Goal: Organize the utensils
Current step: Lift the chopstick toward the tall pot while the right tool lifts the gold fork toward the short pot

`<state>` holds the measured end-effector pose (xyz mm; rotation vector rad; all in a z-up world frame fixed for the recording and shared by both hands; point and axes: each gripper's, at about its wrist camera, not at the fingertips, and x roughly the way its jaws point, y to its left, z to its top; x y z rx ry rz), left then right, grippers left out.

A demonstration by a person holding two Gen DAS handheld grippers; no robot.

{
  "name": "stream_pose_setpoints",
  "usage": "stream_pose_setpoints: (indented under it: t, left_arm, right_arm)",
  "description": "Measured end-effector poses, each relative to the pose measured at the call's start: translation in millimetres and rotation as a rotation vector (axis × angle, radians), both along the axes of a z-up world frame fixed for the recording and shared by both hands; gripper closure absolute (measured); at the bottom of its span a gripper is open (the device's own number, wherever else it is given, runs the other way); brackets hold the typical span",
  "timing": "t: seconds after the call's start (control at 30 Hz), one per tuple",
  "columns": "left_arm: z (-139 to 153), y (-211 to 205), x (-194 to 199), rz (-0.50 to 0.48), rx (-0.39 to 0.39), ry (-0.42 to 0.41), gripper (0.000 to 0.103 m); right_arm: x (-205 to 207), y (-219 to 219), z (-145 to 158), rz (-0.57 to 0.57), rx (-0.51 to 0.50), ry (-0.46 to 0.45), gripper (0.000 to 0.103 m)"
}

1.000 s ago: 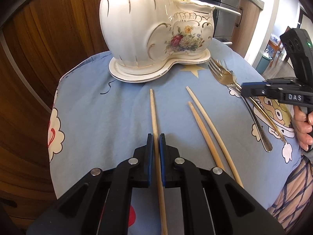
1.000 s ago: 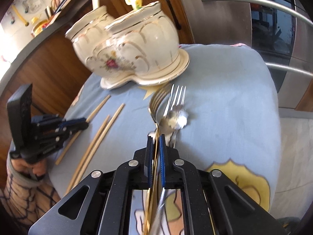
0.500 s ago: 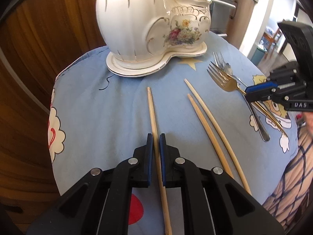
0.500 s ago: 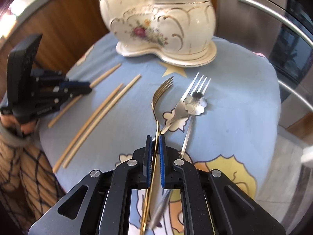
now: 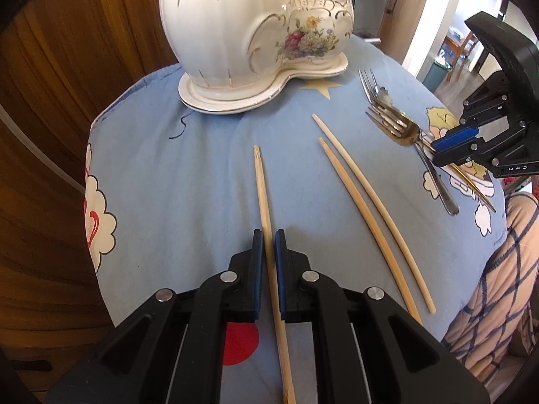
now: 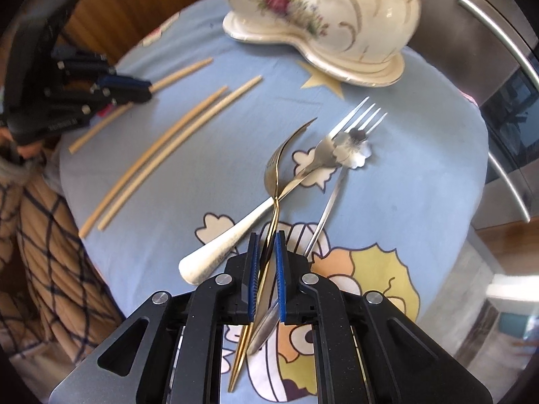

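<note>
Landmark: the white porcelain utensil holder [image 5: 256, 37] with gold trim and painted flowers stands at the far side of the tabletop [image 5: 188, 175], which is covered by a blue cartoon-print cloth.
Left hand-held gripper [image 5: 266, 245]: pressed together on a single bamboo chopstick [image 5: 261, 181], whose far tip points toward the utensil holder and lies near its base.
Chopstick pair [image 5: 357, 195]: two more bamboo chopsticks lie side by side on the cloth, on the fork side of the gripped chopstick, well short of the utensil holder, untouched.
Right hand-held gripper [image 6: 266, 249]: its blue pads are clamped on the thin handle of the gold fork [image 6: 274, 171]; a silver handle also passes between them.
Gold fork: turned on edge, tines toward the utensil holder, its neck crossing the white-handled utensil [image 6: 232, 235].
Silver fork [image 6: 350, 124]: lies in front of the utensil holder, beside the gold fork, with a flower-shaped silver piece [image 6: 350, 151] over its neck.
Person: a plaid sleeve [image 5: 492, 269] shows at the near edge of the tabletop, opposite the utensil holder.
</note>
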<state>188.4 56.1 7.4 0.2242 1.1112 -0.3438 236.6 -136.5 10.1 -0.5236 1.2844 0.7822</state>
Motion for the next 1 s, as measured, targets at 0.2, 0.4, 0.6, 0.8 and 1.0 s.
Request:
stream_pose_setpoints:
  t: [0.2, 0.4, 0.6, 0.8, 1.0]
  left_arm:
    - [2.7, -16.5, 11.0, -0.099, 0.136, 0.128, 0.091]
    - [4.3, -24.0, 17.7, -0.108, 0.173, 0.188, 0.089]
    - [10.0, -8.0, 7.8, -0.033, 0.078, 0.084, 0.097]
    - [55.0, 12.5, -18.8, 0.045, -0.059, -0.147, 0.097]
    - [99.1, 25.7, -36.3, 0.108, -0.224, -0.367, 0.097]
  right_arm:
    - [7.8, 20.5, -2.7, 0.035, -0.097, 0.071, 0.094]
    - [1.5, 20.1, -0.4, -0.022, -0.015, 0.061, 0.096]
    - [-6.5, 1.3, 15.1, -0.043, 0.09, 0.026, 0.096]
    - [-12.1, -9.3, 46.6, -0.05, 0.219, -0.084, 0.096]
    - [-9.7, -25.1, 70.6, -0.102, 0.386, -0.171, 0.096]
